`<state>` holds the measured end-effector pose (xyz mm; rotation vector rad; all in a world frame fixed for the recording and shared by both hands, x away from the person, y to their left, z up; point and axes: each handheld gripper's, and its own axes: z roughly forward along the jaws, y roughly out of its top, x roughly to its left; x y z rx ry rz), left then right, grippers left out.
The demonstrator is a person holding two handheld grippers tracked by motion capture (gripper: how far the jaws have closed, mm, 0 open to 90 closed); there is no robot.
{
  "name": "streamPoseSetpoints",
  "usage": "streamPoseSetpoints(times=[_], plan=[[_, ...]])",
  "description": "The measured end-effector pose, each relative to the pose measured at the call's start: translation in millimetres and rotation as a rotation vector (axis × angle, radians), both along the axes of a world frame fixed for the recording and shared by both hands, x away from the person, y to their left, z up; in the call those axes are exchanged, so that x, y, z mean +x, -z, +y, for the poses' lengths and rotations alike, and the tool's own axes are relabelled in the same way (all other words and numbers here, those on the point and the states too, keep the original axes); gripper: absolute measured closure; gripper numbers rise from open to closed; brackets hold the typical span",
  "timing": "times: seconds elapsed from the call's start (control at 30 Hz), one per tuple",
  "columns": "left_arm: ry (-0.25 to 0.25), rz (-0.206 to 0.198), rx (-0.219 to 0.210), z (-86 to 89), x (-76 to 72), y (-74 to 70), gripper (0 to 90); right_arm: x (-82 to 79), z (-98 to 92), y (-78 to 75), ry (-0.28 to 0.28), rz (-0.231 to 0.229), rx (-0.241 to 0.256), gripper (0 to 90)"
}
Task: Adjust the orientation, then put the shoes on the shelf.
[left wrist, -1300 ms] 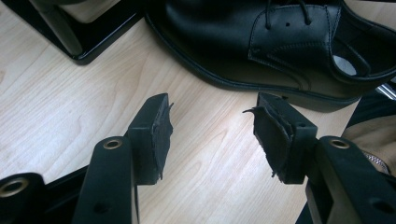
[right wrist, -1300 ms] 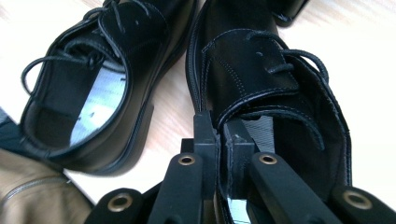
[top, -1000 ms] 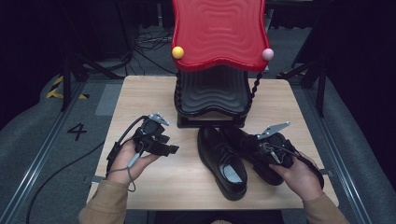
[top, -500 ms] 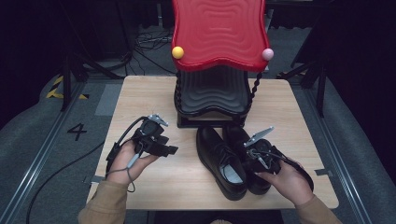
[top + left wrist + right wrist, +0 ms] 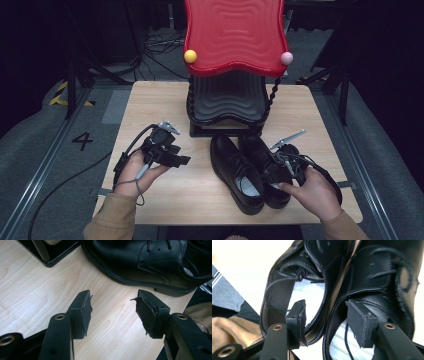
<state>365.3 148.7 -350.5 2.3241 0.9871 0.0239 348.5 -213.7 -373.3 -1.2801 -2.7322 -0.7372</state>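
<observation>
1. My right gripper [image 5: 278, 167] sat over the pair of black shoes [image 5: 235, 172], jaws spread wide, one jaw inside each shoe's opening [image 5: 312, 296], gripping nothing.
2. The shoes lay side by side, touching, long axes running away from me, toes toward the black stand [image 5: 227, 100] under the red tray [image 5: 235, 35].
3. My left gripper [image 5: 172, 155] hovered over bare table [image 5: 150, 95], jaws apart and empty; the nearer shoe [image 5: 150, 262] lay just beyond its tips.

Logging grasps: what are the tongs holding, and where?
Nothing yet. The right tongs stand open astride the two shoes' adjoining inner walls; the left tongs are open over bare table.
</observation>
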Motion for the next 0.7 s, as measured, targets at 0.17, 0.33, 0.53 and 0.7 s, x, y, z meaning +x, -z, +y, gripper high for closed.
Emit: streamPoseSetpoints(times=[0.17,0.33,0.53,0.7], plan=[[-0.004,-0.001,0.004,0.7,-1.3,0.4,45.9,2.2,10.8,10.8,-0.013,0.023,-0.030,49.7],[-0.003,-0.003,0.006,1.4,-2.0,0.7,45.8,7.0,19.8,24.3,-0.020,0.035,-0.088,51.4],[-0.006,0.000,0.007,0.7,-2.1,1.9,45.4,9.6,29.9,40.0,-0.016,0.030,-0.176,55.3],[-0.004,0.003,0.012,0.4,-2.3,2.6,45.3,10.3,27.9,40.4,-0.026,0.024,-0.171,58.5]])
